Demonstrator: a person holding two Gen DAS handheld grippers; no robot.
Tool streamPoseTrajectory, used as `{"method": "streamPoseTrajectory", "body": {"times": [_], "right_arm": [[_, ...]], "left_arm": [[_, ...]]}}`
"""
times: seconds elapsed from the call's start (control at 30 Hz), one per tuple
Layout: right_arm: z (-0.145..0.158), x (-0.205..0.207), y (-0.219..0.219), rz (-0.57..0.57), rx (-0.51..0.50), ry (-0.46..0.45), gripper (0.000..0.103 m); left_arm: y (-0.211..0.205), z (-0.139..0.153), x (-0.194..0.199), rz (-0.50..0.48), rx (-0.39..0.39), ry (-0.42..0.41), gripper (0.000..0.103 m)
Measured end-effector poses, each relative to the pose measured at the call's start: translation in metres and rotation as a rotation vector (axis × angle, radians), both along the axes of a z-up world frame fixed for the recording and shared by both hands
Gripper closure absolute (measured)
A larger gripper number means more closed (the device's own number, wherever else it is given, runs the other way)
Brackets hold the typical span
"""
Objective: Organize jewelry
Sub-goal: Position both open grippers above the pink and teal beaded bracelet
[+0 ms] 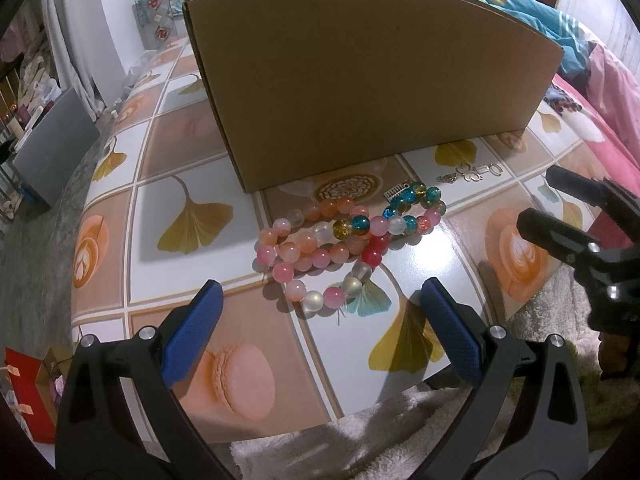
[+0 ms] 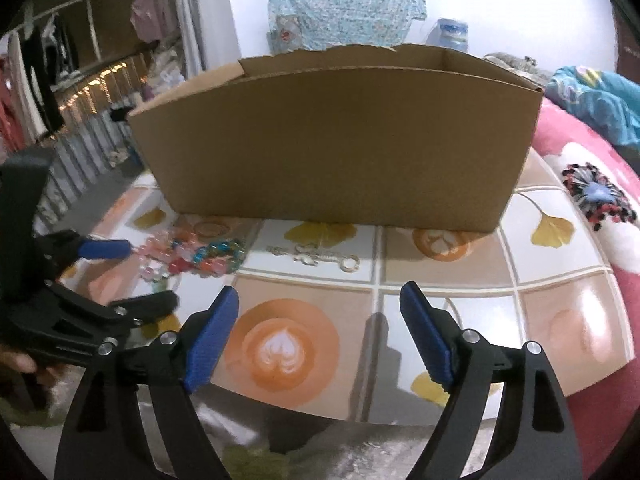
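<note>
From the left wrist, the left gripper (image 1: pixel 318 320) hangs over the near edge of the tiled table (image 1: pixel 120 240) with its blue pads wide apart and nothing between them. Just ahead lies a tangle of beaded bracelets (image 1: pixel 344 236), pink, orange, clear and blue, looped over one another. Near them, toward the cardboard box (image 1: pixel 372 92), rests a small metal charm chain (image 1: pixel 472 172). The box stands upright behind both, its open top out of sight from here. The right gripper (image 1: pixel 560 208) shows at the right edge.

From the right wrist, the right gripper (image 2: pixel 320 332) also stands open and empty, aimed at a latte-art tile, with the charm chain (image 2: pixel 316 258) ahead and the bracelets (image 2: pixel 192 256) off to the left beside the left gripper's blue fingertip (image 2: pixel 104 249).

The risk, as I judge it, is the tangle: closing on 1 bracelet may drag another along and drop it off the table's near edge. The thin chain may slip from the pads, and the box wall is tall enough to catch a low carry.
</note>
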State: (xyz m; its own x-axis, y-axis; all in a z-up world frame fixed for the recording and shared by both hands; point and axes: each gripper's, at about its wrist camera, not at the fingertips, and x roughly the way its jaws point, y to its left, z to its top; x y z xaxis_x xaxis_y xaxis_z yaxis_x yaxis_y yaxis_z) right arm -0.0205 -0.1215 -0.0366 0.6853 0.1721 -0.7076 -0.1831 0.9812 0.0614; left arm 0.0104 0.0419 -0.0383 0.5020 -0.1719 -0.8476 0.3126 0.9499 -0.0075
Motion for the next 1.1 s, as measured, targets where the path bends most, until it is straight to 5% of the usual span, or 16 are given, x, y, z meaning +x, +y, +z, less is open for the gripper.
{"method": "streamPoseTrajectory", "body": {"times": [0.37, 1.1], "right_arm": [[-0.008, 0.002, -0.003, -0.04, -0.05, 0.014, 0.018], [-0.011, 0.003, -0.017, -0.052, 0.029, 0.044, 0.018]], "left_arm": [[0.001, 0.0, -0.001, -0.001, -0.001, -0.003, 0.007], [0.001, 0.001, -0.002, -0.003, -0.003, -0.006, 0.007]]}}
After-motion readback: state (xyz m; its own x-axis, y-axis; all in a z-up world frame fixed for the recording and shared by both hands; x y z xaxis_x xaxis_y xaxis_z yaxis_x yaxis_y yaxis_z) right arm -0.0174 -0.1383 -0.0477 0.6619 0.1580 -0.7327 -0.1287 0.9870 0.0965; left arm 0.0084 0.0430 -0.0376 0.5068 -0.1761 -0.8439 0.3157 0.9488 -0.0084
